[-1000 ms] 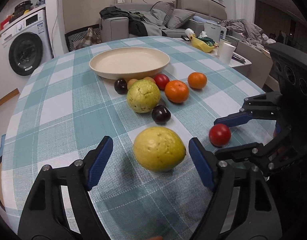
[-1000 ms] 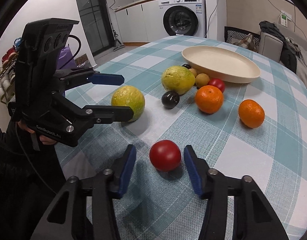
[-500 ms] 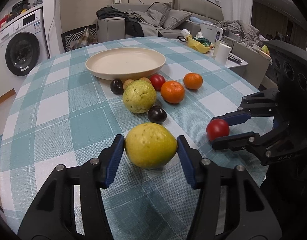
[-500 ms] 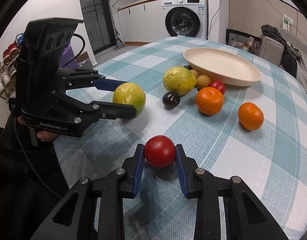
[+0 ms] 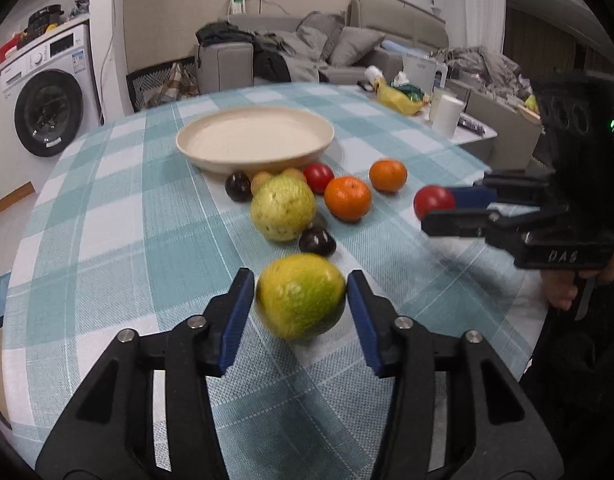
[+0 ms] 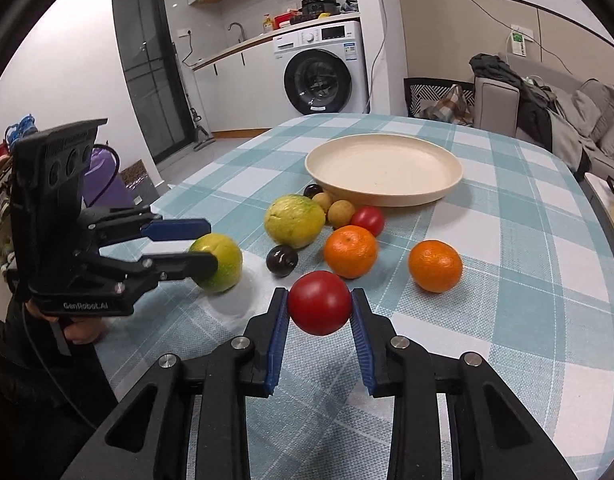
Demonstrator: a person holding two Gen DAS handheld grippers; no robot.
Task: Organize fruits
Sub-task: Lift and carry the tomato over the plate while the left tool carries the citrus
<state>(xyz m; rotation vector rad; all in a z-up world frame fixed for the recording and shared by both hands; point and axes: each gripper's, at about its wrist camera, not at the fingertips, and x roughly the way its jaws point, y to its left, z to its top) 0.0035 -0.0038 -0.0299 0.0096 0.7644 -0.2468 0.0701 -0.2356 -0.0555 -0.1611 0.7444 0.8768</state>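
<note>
Between the blue pads of the left gripper (image 5: 300,304), whose jaws are closing and already press its sides, sits a yellow-green guava (image 5: 301,296) near the table's front edge. Beside it, the right gripper (image 6: 319,312) clamps a red tomato (image 6: 320,303) just above the checked tablecloth (image 6: 527,240). Beyond them lie another guava (image 6: 294,221), two oranges (image 6: 350,251), dark plums (image 6: 281,261) and a cream plate (image 6: 383,168), holding no fruit.

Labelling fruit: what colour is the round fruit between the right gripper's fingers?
Red round fruit; right wrist view shows it best.
</note>
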